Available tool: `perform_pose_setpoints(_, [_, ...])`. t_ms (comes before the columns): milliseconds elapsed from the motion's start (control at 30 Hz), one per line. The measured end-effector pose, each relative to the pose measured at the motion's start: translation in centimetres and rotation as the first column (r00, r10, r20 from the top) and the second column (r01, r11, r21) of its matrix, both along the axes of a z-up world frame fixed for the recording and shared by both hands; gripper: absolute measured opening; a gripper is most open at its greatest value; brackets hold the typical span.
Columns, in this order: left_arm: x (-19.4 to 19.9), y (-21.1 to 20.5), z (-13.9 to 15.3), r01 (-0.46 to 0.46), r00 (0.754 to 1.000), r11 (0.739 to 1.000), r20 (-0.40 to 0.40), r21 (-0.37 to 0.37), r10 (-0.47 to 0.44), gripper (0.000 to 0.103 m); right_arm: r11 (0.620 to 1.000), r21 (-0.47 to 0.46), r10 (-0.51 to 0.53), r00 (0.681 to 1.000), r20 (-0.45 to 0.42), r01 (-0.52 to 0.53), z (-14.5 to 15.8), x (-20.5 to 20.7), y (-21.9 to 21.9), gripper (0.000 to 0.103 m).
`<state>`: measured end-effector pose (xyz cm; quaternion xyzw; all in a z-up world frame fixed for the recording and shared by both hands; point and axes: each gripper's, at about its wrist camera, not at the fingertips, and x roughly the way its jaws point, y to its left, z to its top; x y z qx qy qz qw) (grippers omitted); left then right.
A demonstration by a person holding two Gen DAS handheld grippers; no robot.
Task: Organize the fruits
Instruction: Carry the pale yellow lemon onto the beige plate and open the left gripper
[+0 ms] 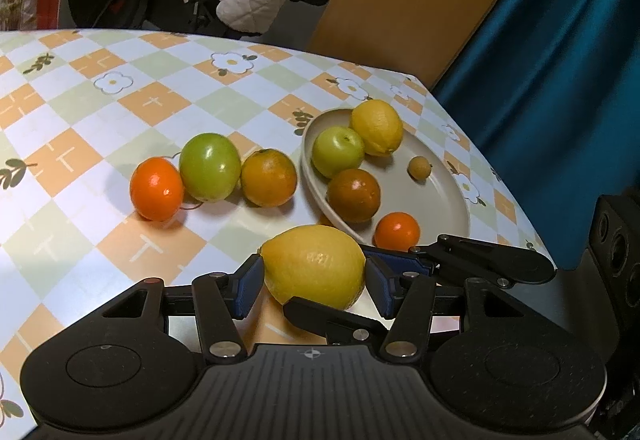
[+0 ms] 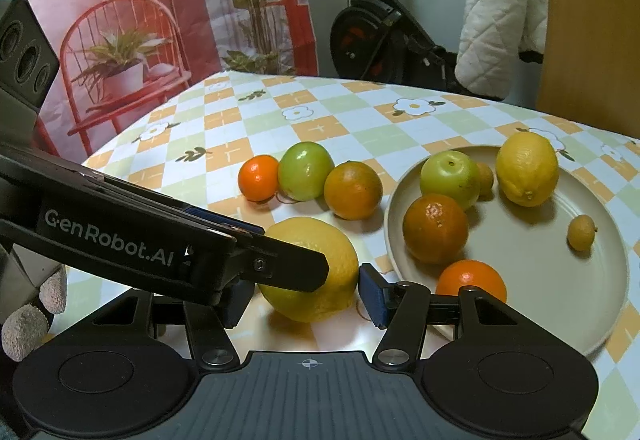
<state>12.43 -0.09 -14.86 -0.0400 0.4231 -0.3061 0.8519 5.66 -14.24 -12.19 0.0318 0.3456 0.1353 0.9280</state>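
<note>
Both cameras sit low and close over the table (image 1: 120, 112), tilted down along their fingers. The left looks toward the plate (image 1: 444, 200) and curtain; the right, toward the bike. Both share the lemon (image 1: 316, 264) (image 2: 316, 268), plate and fruit row.

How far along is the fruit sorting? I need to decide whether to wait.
Partway. Done: the round beige plate holds a smaller yellow lemon, green apple and two oranges. In hand: the large yellow lemon between the left gripper pads, right gripper straddling it too. Left: three round fruits on the checked tablecloth.
</note>
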Motion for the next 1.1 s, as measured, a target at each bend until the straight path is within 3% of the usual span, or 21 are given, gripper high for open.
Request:
perform_pose_setpoints(700, [-0.5, -5.7, 4.7, 0.067, 0.987, 0.995, 0.141, 0.071, -0.076, 0.058, 0.994, 0.067, -0.093, 0.984, 0.150, 0.084, 3.1, -1.3, -4.9, 0.053])
perform_pose_setpoints(1100, [2.8, -11.0, 4.6, 0.116, 0.982, 0.990, 0.140, 0.076, -0.126, 0.058, 0.983, 0.068, -0.180, 0.972, 0.151, 0.171, 2.4, 0.4, -10.0, 0.049])
